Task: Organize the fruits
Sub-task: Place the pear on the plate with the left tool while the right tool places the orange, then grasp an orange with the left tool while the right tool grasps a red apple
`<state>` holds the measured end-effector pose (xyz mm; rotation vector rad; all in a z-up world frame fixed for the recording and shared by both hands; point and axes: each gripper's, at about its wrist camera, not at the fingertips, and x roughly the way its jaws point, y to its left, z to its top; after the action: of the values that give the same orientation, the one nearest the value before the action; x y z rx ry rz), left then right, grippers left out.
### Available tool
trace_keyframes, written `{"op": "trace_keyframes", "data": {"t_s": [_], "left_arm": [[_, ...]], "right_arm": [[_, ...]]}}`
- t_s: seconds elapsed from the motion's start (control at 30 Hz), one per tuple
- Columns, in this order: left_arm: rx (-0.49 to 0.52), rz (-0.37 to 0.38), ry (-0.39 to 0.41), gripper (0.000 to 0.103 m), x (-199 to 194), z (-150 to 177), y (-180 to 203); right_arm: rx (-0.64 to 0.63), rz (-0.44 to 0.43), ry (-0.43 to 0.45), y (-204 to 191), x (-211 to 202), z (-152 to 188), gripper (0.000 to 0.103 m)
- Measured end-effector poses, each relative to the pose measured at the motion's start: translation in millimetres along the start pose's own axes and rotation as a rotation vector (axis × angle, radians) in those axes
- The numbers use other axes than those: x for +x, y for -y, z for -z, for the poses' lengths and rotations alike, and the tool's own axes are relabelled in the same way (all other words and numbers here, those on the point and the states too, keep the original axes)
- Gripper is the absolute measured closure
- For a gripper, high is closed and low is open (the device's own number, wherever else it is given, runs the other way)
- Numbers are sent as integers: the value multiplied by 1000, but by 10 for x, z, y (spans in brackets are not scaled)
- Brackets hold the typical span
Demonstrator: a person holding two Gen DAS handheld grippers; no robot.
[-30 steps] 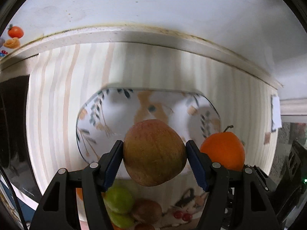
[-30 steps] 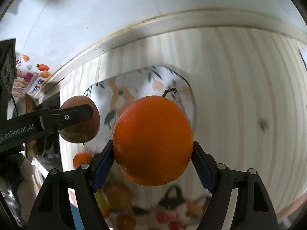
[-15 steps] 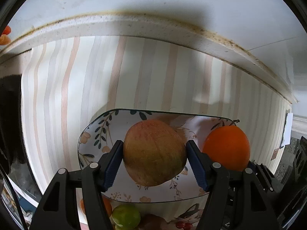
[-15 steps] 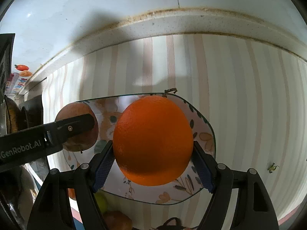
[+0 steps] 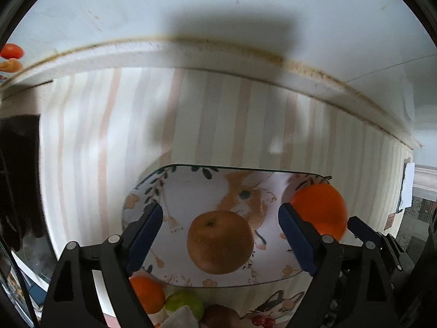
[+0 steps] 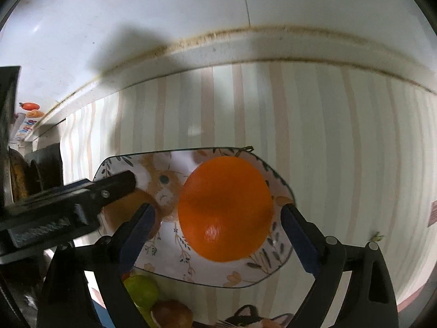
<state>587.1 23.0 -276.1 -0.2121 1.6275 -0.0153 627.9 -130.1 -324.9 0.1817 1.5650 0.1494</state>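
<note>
Gaping wide, the left gripper (image 5: 220,225) has its jaws clear of the apple (image 5: 220,242) resting on the plate (image 5: 191,183). The right gripper (image 6: 215,228) is likewise spread, with the orange (image 6: 225,213) lying loose on the plate beside the apple.

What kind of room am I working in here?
Probably a home kitchen or dining corner. A striped tablecloth runs up to a stained white tiled wall, with a rabbit-print plate holding an apple and an orange.
</note>
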Motion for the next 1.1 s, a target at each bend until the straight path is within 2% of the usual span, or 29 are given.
{"op": "trace_keyframes", "data": {"t_s": [0.1, 0.23, 0.5, 0.77, 1.1], "left_arm": [[1, -29, 43, 17, -201, 88, -73], [13, -55, 92, 17, -428, 364, -209], [33, -84, 208, 16, -877, 910, -371], [74, -107, 271, 16, -1149, 1413, -416], [80, -69, 315, 17, -1395, 1832, -458]], "right_arm": [[-3, 18, 7, -15, -108, 60, 7], [-9, 43, 33, -36, -286, 239, 7], [-18, 85, 117, -101, -686, 802, 7], [-24, 103, 173, -139, -1014, 1290, 7], [-38, 75, 242, -306, -1403, 1762, 7]]}}
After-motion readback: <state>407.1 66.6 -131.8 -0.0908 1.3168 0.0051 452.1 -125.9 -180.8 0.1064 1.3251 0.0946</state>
